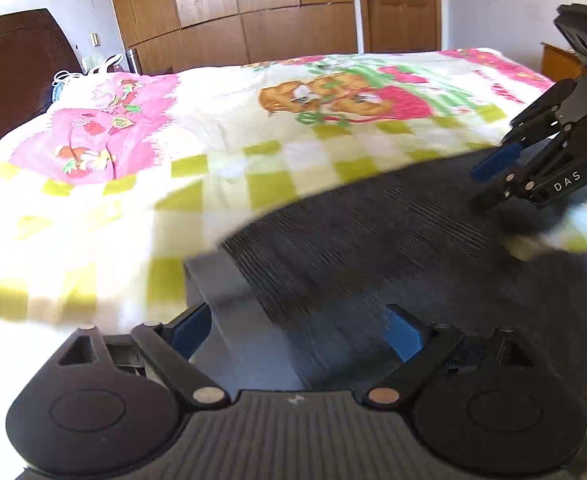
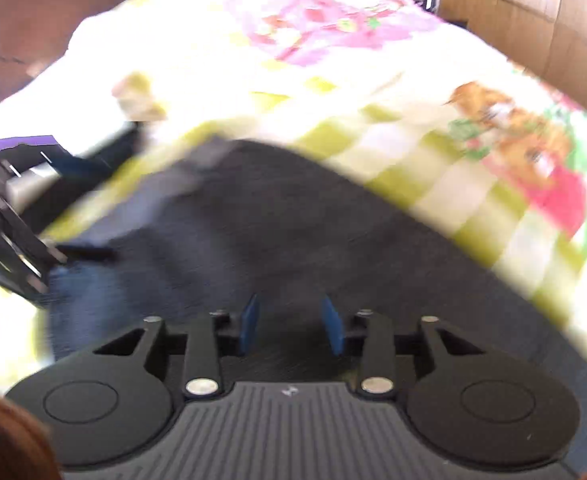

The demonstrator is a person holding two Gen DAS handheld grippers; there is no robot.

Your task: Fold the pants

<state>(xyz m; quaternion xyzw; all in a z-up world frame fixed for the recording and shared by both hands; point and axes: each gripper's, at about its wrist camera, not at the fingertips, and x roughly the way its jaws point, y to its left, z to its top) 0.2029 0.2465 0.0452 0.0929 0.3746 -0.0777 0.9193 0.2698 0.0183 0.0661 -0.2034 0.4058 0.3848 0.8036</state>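
- Wooden wardrobe doors (image 1: 229, 4) and a brown door (image 1: 401, 4) stand behind the bed (image 1: 221, 112), whose cartoon-printed, yellow-checked cover is smeared by motion blur in both views.
- Dark pants (image 1: 373, 232) lie spread on the near part of the bed; their edges are blurred and cut off by the frame, so their full shape is hard to make out.
- Left gripper (image 1: 297, 332): blue fingers (image 1: 191, 330) well apart over the pants, nothing between them.
- Right gripper (image 2: 291, 322): fingers (image 2: 249, 322) parted a little above the dark cloth, not pressing on it.
- A headboard (image 1: 13, 72) shows at far left, with a pale bundle beside it too blurred to name.
- No containers can be made out.
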